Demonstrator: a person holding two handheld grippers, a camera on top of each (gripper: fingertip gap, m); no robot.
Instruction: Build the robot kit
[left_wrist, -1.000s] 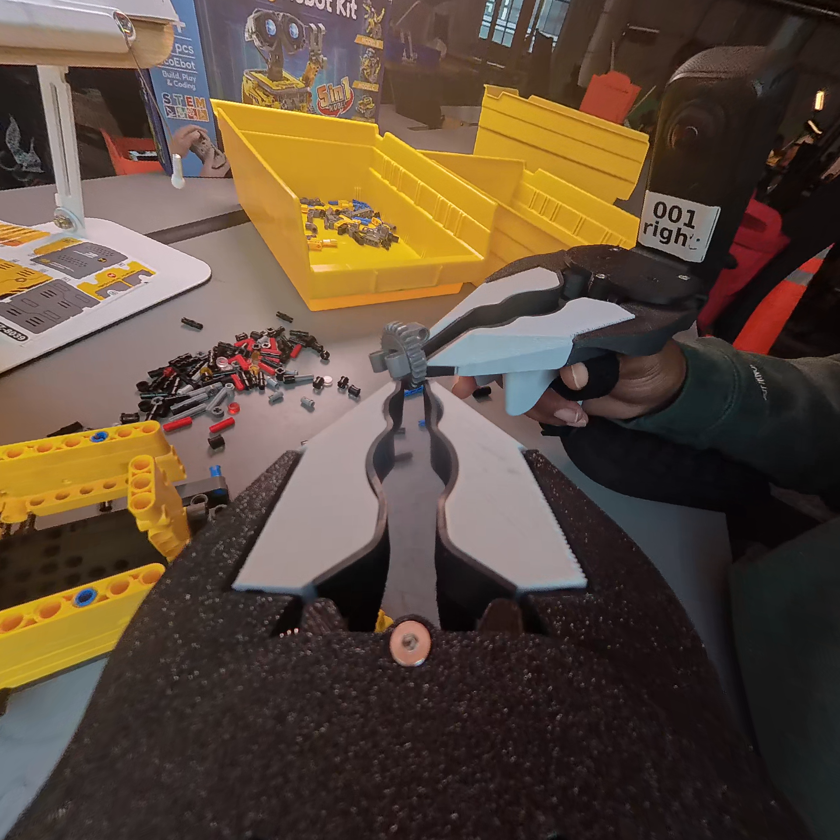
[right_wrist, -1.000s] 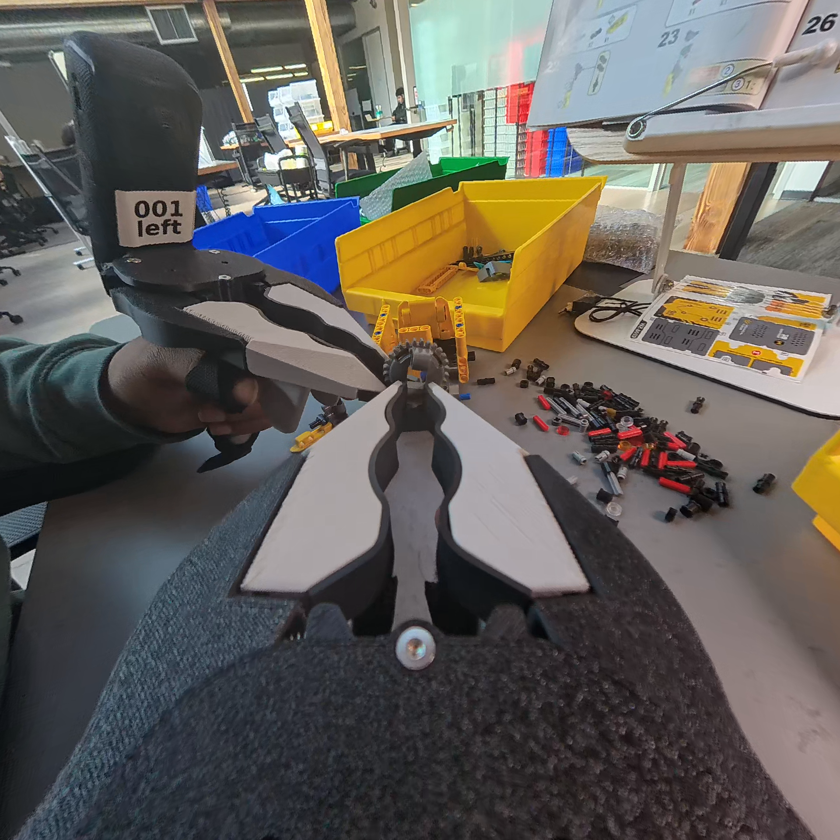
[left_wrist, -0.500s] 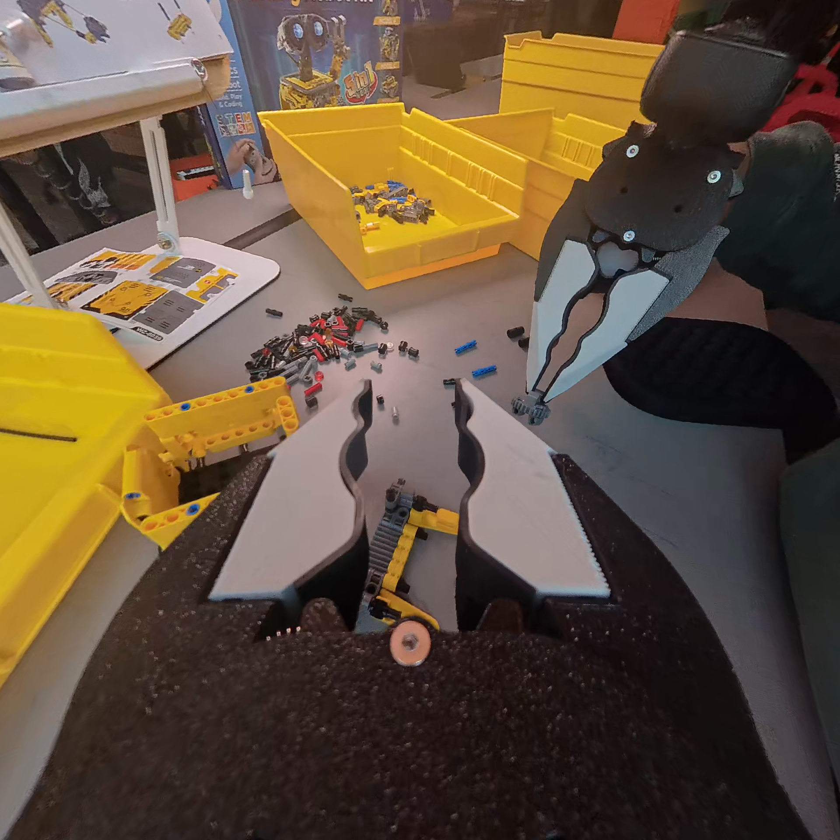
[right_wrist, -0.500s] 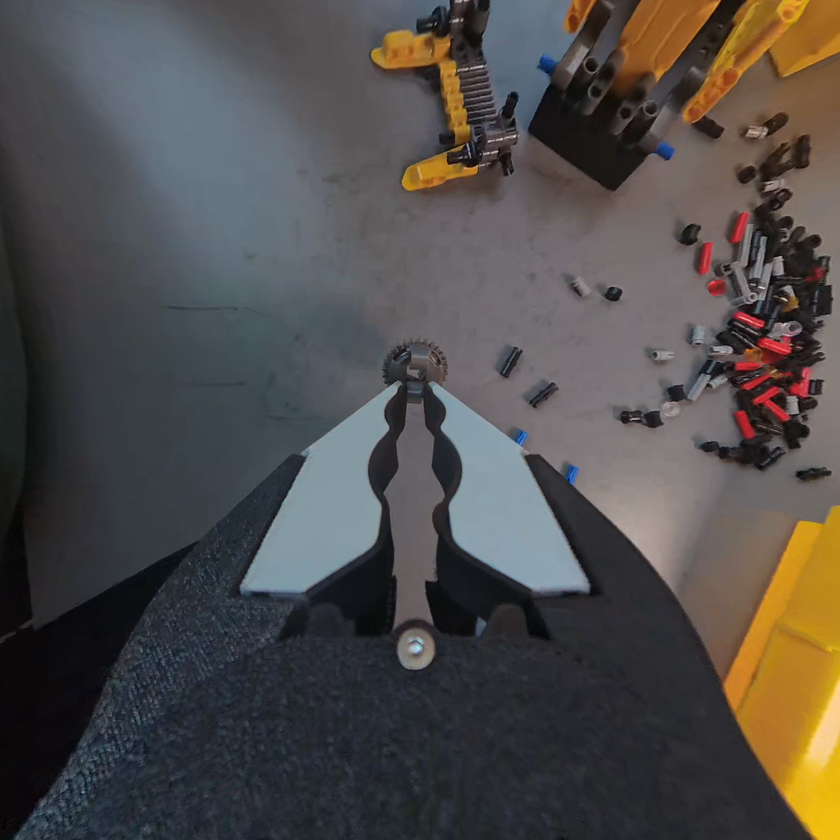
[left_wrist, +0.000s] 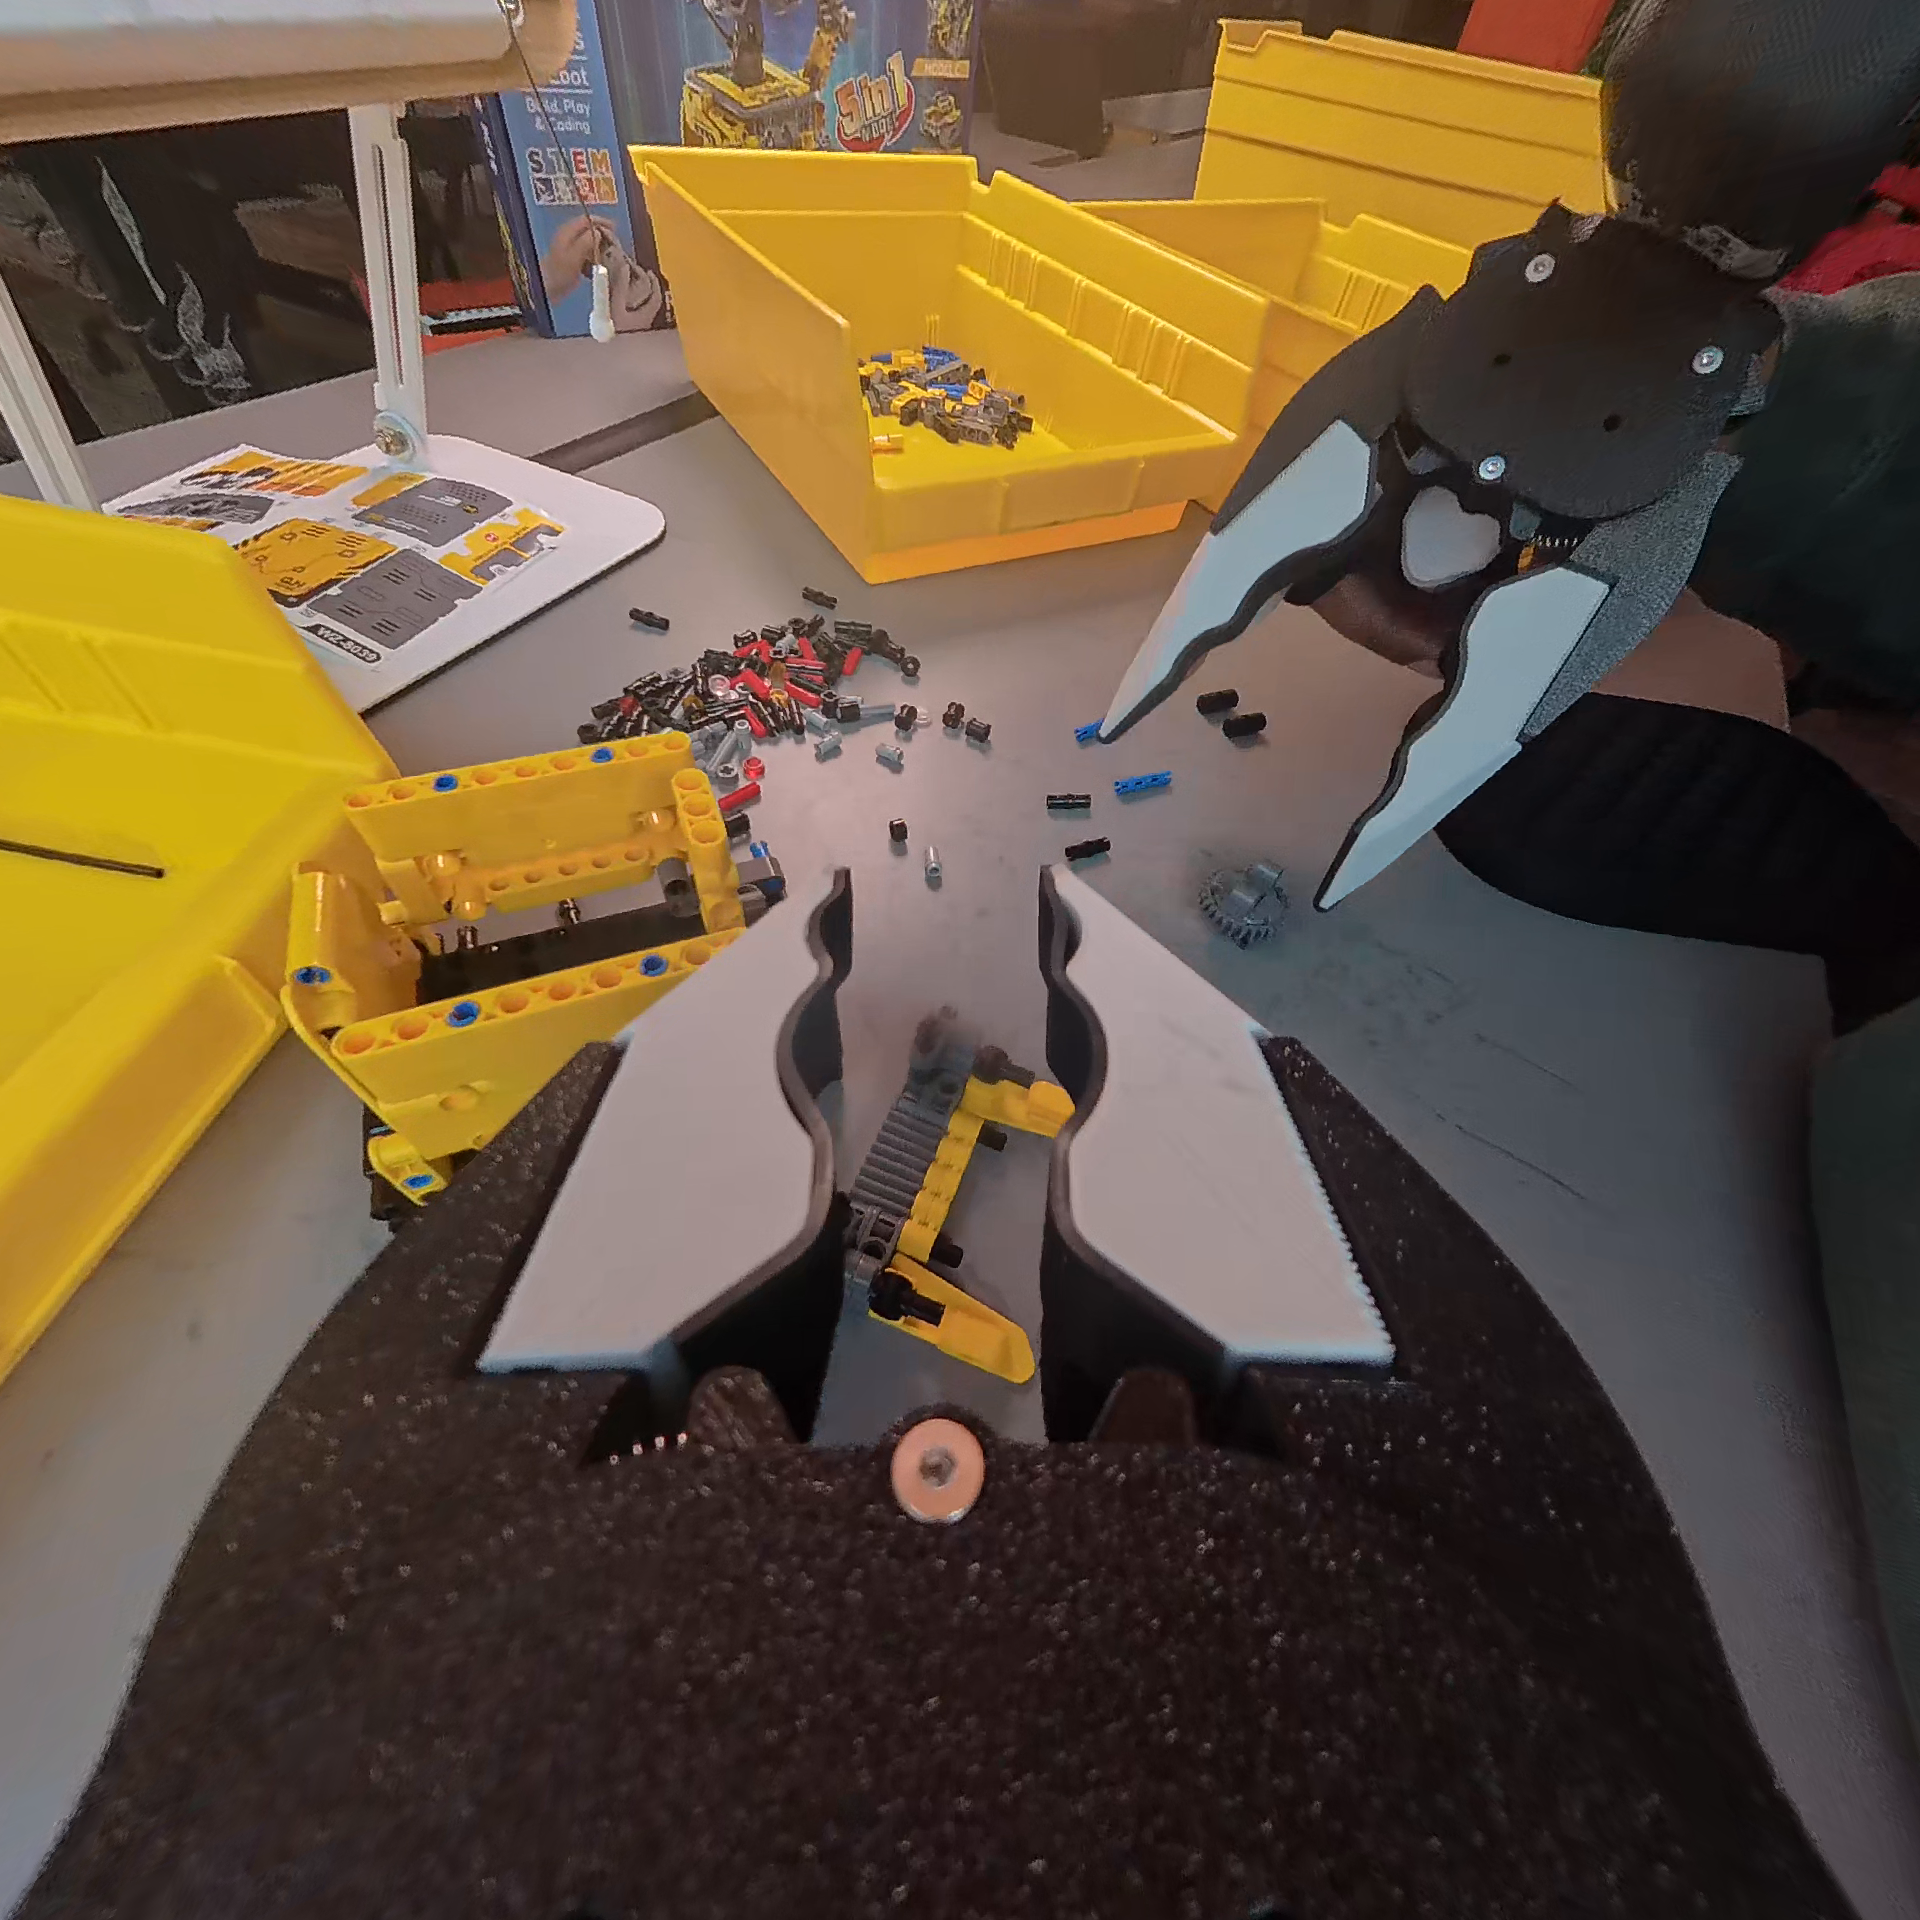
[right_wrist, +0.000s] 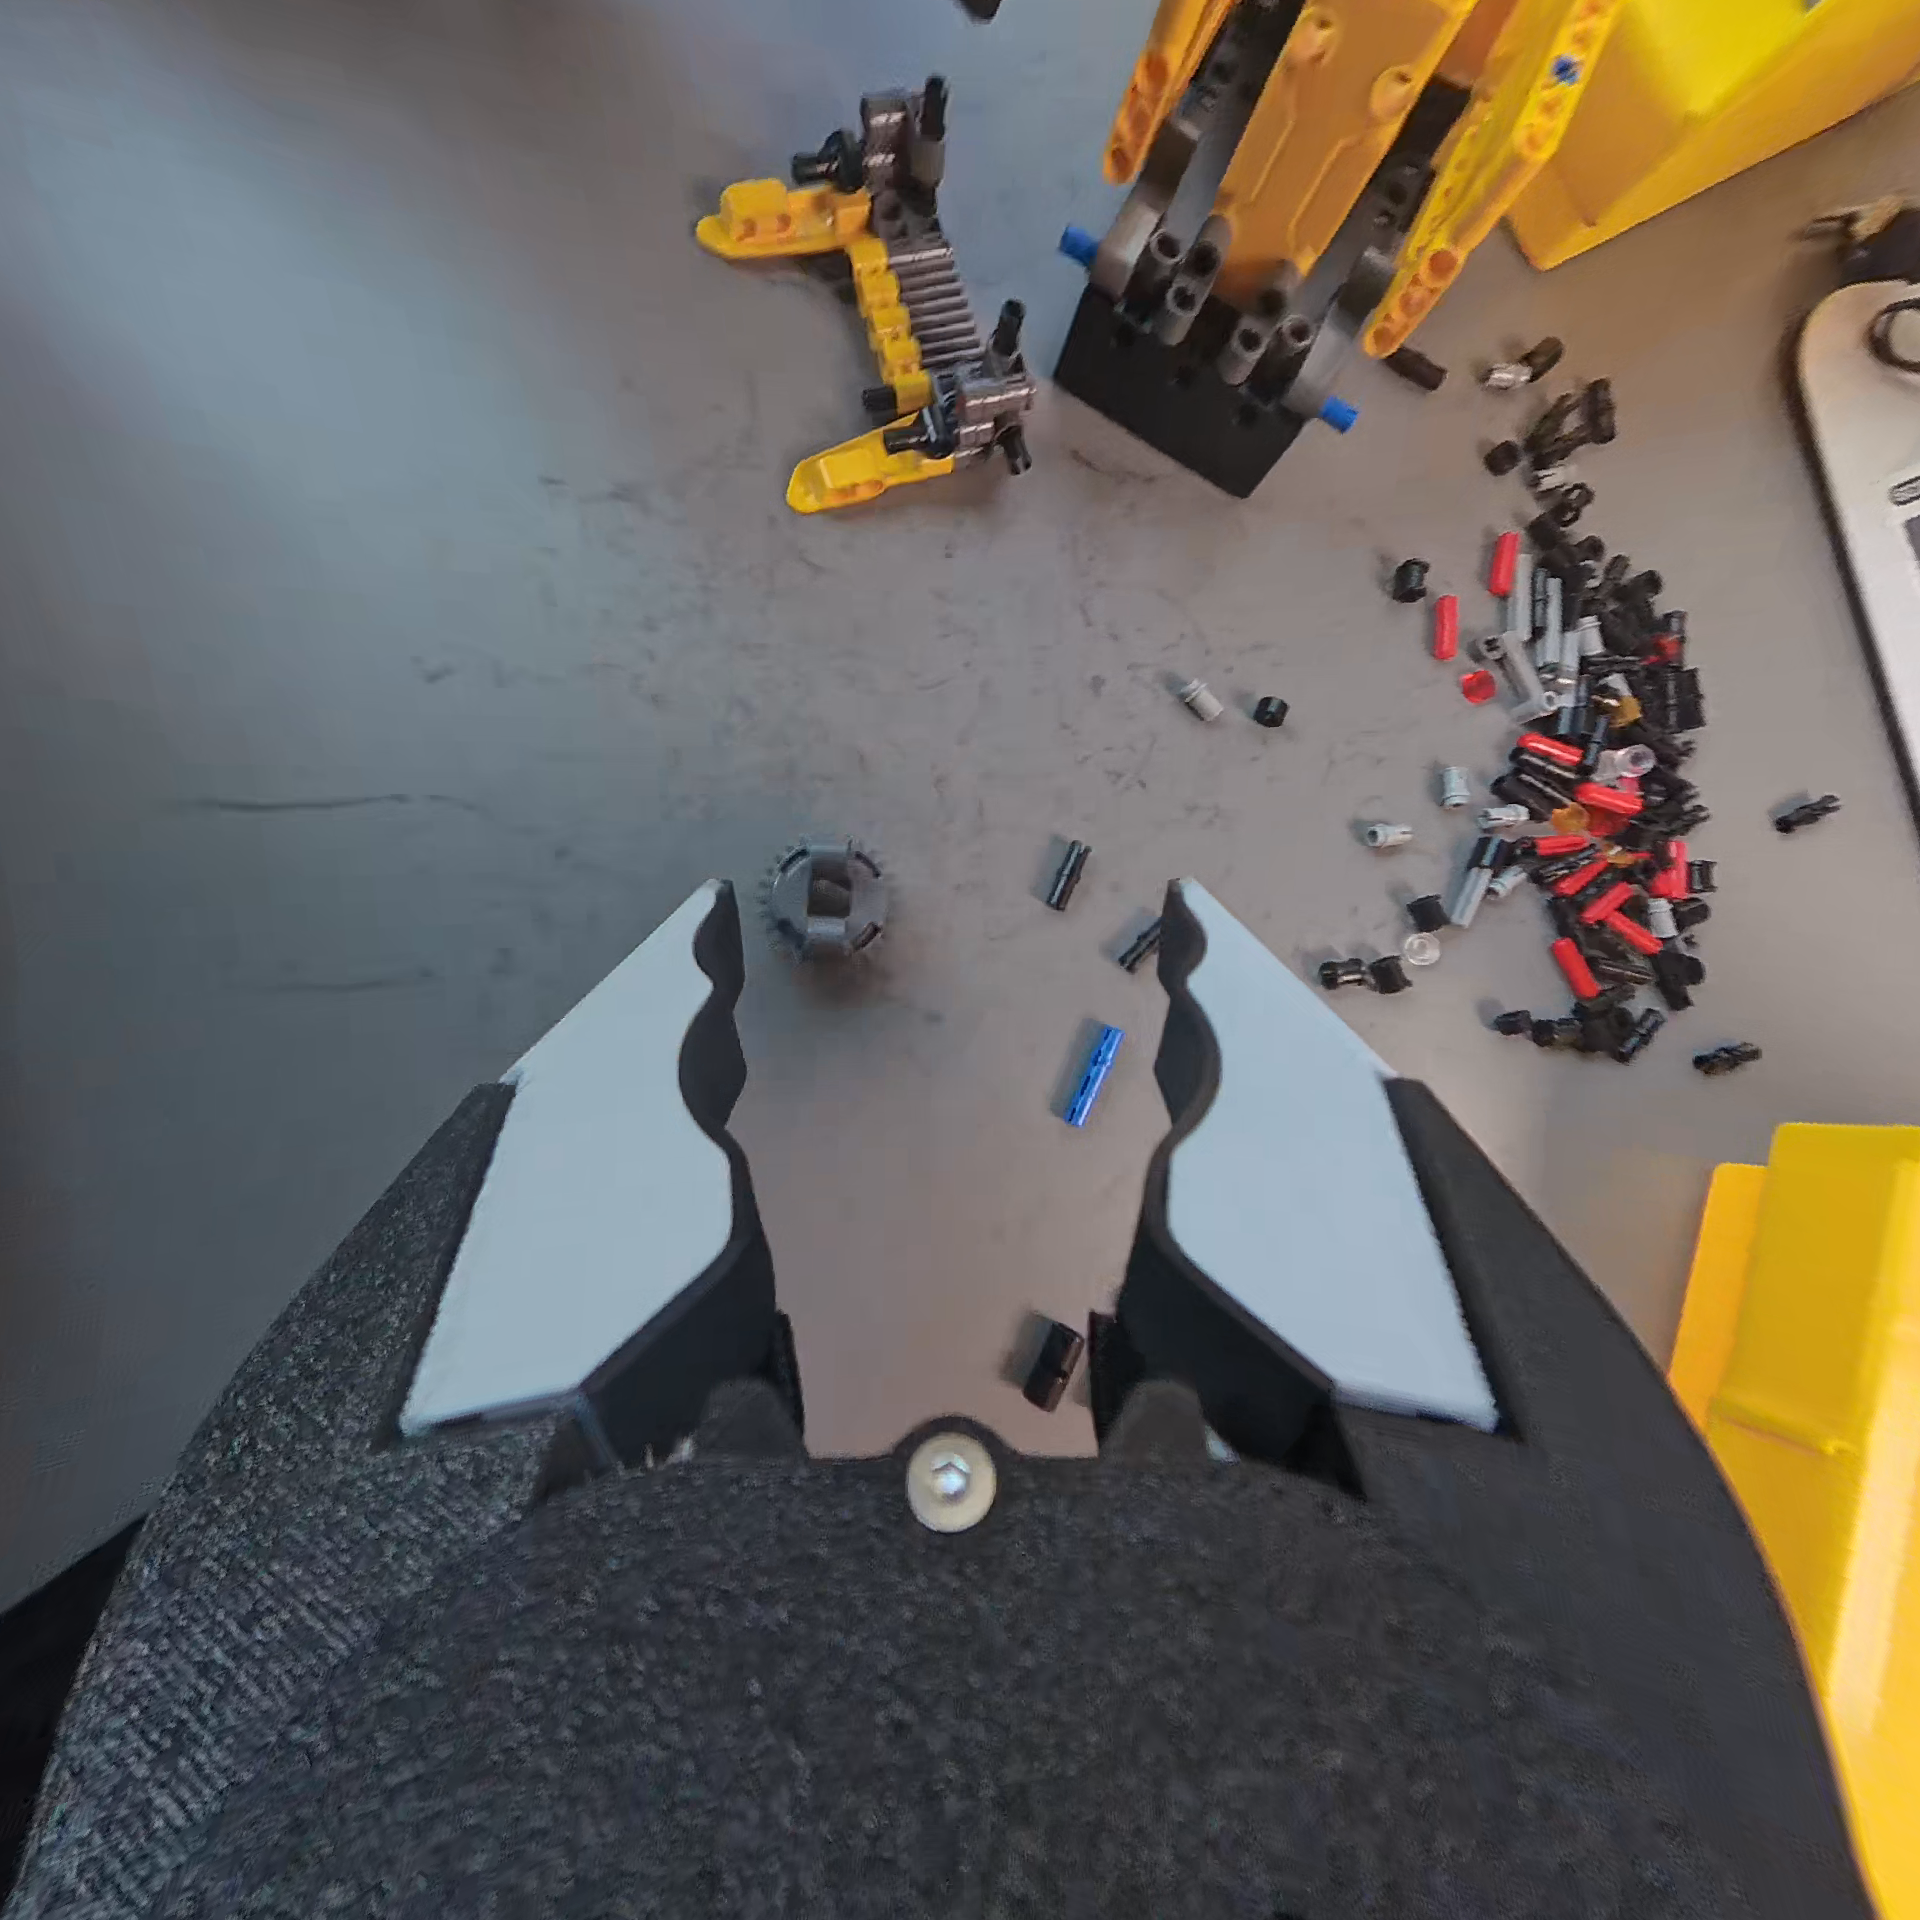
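My right gripper (right_wrist: 940, 904) is open and empty, pointing down at the grey table; it also shows in the left wrist view (left_wrist: 1216, 821). A grey gear (right_wrist: 826, 899) lies on the table just beside its left fingertip, also seen in the left wrist view (left_wrist: 1245, 906). A blue pin (right_wrist: 1091, 1072) and black pins (right_wrist: 1067, 873) lie between its fingers. My left gripper (left_wrist: 943, 883) is open and empty, low over a small yellow and grey track piece (left_wrist: 940, 1174), which lies between its fingers; the piece also shows in the right wrist view (right_wrist: 899, 301). A larger yellow beam assembly (left_wrist: 520, 914) stands to its left.
A heap of red, black and grey pins (left_wrist: 769, 686) lies mid-table. A yellow bin with parts (left_wrist: 935, 374) stands behind, another yellow bin (left_wrist: 114, 831) at the left, more at the right (right_wrist: 1829, 1403). A white stand base with a sticker sheet (left_wrist: 395, 540) and a kit box (left_wrist: 582, 166) are at the back. There is about 12 cm between the tips of the two grippers.
My right gripper swung down to the table, opened and let go of the grey gear, which now lies there. My left gripper opened and drew back over the track piece.
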